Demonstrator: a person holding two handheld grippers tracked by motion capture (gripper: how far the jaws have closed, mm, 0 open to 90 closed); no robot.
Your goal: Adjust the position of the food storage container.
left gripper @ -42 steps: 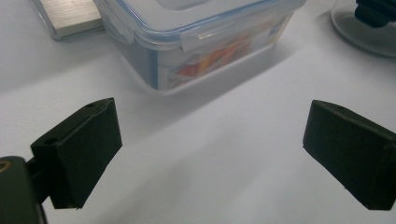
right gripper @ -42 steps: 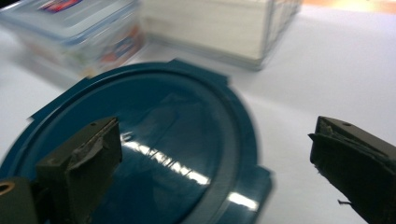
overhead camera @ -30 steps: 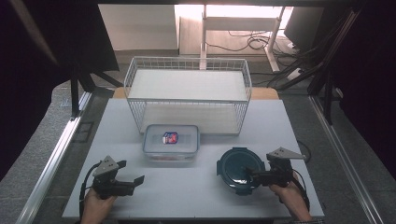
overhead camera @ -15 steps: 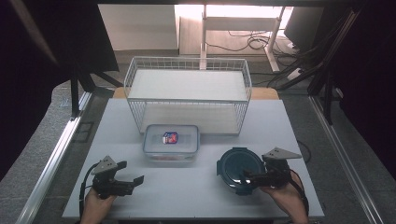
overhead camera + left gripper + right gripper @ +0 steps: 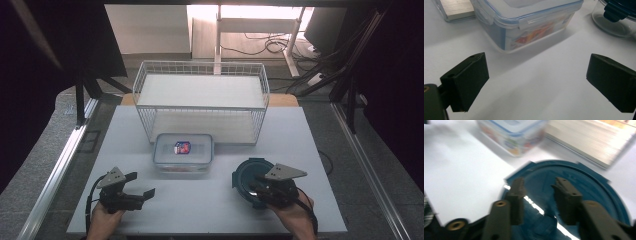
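Note:
A round glass container with a dark teal lid [image 5: 246, 173] [image 5: 579, 177] [image 5: 616, 17] stands at the front right of the white table. My right gripper [image 5: 252, 188] [image 5: 537, 187] hovers over that lid. Its jaws have just been closing and stand narrow, with a gap between them and only the lid surface showing below. A clear rectangular container with a blue-rimmed lid and a printed label [image 5: 183, 150] [image 5: 529, 15] [image 5: 514, 135] sits at mid-table. My left gripper [image 5: 141, 185] [image 5: 536, 77] rests open at the front left, with bare table between its jaws.
A white wire basket [image 5: 200, 106] [image 5: 594, 142] stands behind the rectangular container across the back of the table [image 5: 320, 150]. Metal rails run along both sides. Dark stands and cables lie on the floor beyond.
My right gripper has shifted left over the round container's lid, and its jaws have come much closer together. The left gripper has stayed put.

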